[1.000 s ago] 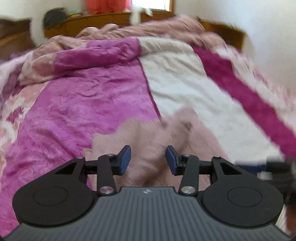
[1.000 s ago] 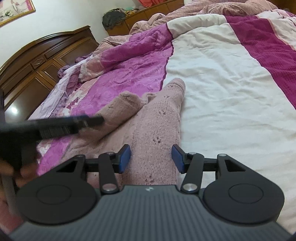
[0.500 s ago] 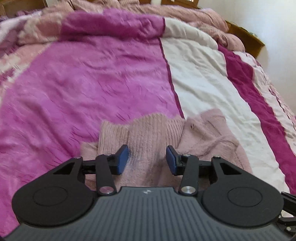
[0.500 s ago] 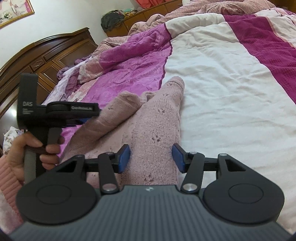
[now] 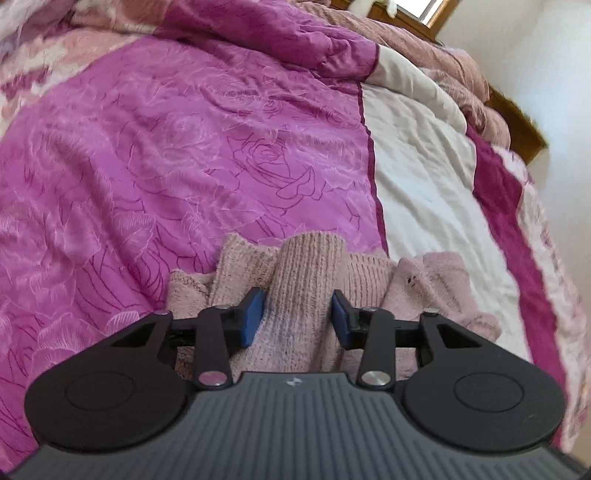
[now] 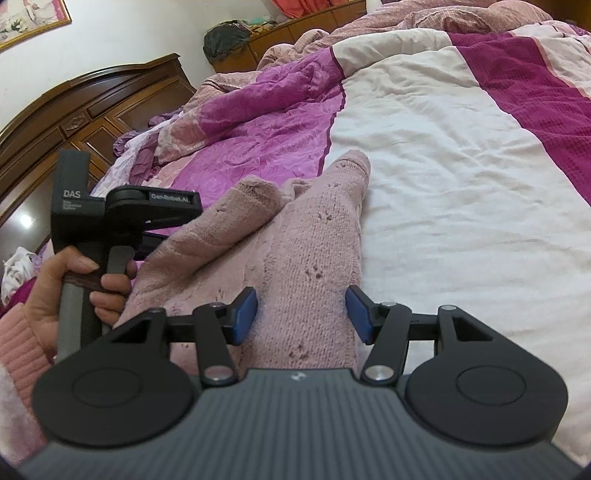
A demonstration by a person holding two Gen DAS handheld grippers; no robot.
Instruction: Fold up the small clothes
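A pink knitted garment (image 5: 306, 280) lies crumpled on a bed, straddling the seam where the magenta rose-patterned quilt (image 5: 177, 166) meets the white bedspread (image 6: 461, 192). It looks like a small sweater with ribbed cuffs; its exact type cannot be confirmed.

Left gripper (image 5: 297, 320): points down at the garment's near edge. A raised ribbed fold of the knit stands between its blue pads. The jaws have just been closing, and the left pad (image 5: 251, 321) and its partner sit against the sides of the fold, gripping it. In the right wrist view, the same tool (image 6: 125, 210) appears at the garment's left edge, held on its handle by the person's left hand (image 6: 70, 291), with a pink ribbed sleeve cuff (image 6: 22, 343) at the wrist.

Right gripper (image 6: 301, 314): positioned over the garment's near right portion, jaws apart. The knit lies beneath and between the pads, and the pad (image 6: 357, 314) on the right stands at the fabric's edge without visibly pressing it. The jaws have been opening slightly. No grip is evident.

Surroundings: a dark wooden headboard (image 6: 85, 110) stands at the left, and a framed picture (image 6: 29, 22) hangs on the wall above it. A rumpled dusty-pink blanket (image 6: 424, 18) lies across the far end of the bed.
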